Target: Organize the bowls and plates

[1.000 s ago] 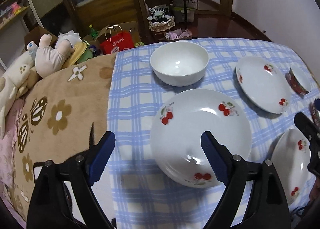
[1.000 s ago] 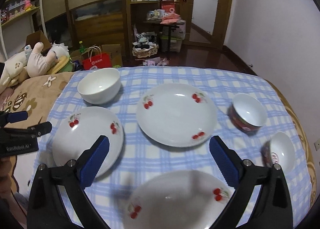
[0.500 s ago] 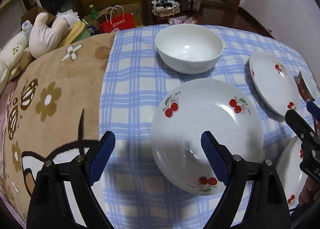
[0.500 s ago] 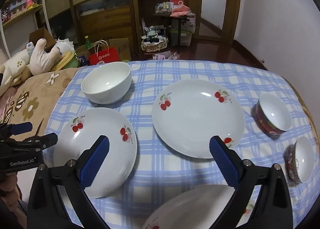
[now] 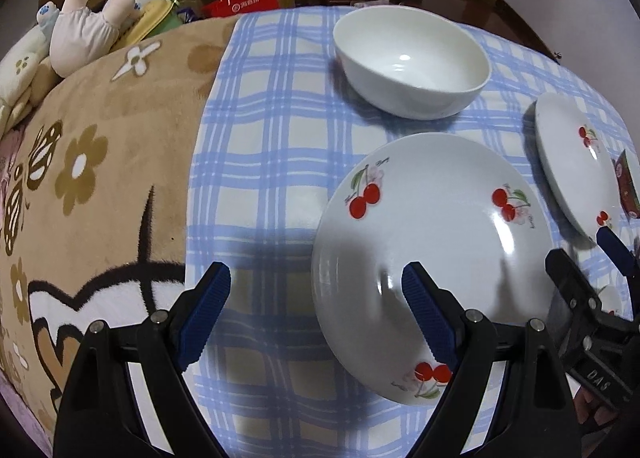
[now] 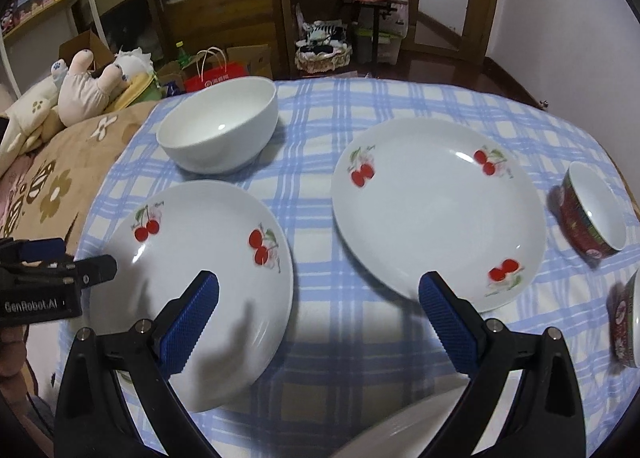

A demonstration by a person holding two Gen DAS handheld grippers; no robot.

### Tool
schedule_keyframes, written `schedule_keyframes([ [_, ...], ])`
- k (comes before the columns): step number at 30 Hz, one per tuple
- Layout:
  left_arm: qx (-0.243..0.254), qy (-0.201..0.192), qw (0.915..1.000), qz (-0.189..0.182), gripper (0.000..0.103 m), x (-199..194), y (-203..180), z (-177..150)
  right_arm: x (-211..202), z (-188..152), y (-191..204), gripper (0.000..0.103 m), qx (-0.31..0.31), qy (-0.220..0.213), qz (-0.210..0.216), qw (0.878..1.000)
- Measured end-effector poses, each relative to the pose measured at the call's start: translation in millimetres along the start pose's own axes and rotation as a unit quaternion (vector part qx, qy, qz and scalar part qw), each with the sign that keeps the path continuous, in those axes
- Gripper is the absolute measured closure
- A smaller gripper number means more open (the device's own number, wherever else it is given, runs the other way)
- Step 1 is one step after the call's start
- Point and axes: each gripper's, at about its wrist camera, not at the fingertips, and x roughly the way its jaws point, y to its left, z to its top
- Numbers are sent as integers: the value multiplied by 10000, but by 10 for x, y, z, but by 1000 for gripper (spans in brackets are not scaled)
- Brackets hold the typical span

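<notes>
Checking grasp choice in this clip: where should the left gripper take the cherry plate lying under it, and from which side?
Probably the rim. The cherry plate lies flat on the checked cloth, too wide to span, so only its raised edge offers a pinch. The open left gripper already straddles the near-left rim, one finger over the bowl of the plate, one outside; come down there, away from the white bowl.

Glossy ceramic plate, matt woven checked cloth, plush blanket

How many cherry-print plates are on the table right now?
3. One cherry plate lies front left, before the white bowl; a second lies centre; a third's rim pokes in at the bottom edge, mostly out of frame.
</notes>
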Motion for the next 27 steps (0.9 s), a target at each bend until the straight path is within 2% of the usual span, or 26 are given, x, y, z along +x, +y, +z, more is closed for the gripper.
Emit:
schedule_keyframes([
  [6, -21, 269, 9996, 50, 17, 196, 9, 5, 81, -65, 25, 0, -100, 119, 3, 9999],
  [8, -17, 275, 9996, 56, 28, 209, 16, 8, 81, -63, 22, 0, -121, 118, -3, 9999],
  [12, -122, 240, 9996, -82, 37, 199, 66, 1, 53, -50, -5, 16, -30, 88, 90, 9999],
  [14, -226, 279, 9992, -162, 49, 214, 110, 8, 44, -49, -30, 18, 48, 88, 157, 9998],
  [17, -469, 435, 9975, -300, 62, 260, 196, 14, 55, -46, -33, 37, 77, 150, 256, 9995],
  [19, -601, 474, 9962, -416, 63, 263, 242, 16, 81, -50, -58, 45, 186, 224, 433, 9986],
  [21, -624, 506, 9956, -487, 66, 260, 265, 24, 112, -64, -102, 58, 389, 301, 660, 9966],
  [24, -630, 546, 9944, -646, 72, 272, 292, 36, 145, -89, -128, 59, 540, 352, 687, 9956],
  [27, -634, 548, 9929, -840, 85, 284, 325, 61, 151, -97, -94, 60, 435, 350, 663, 9962],
])
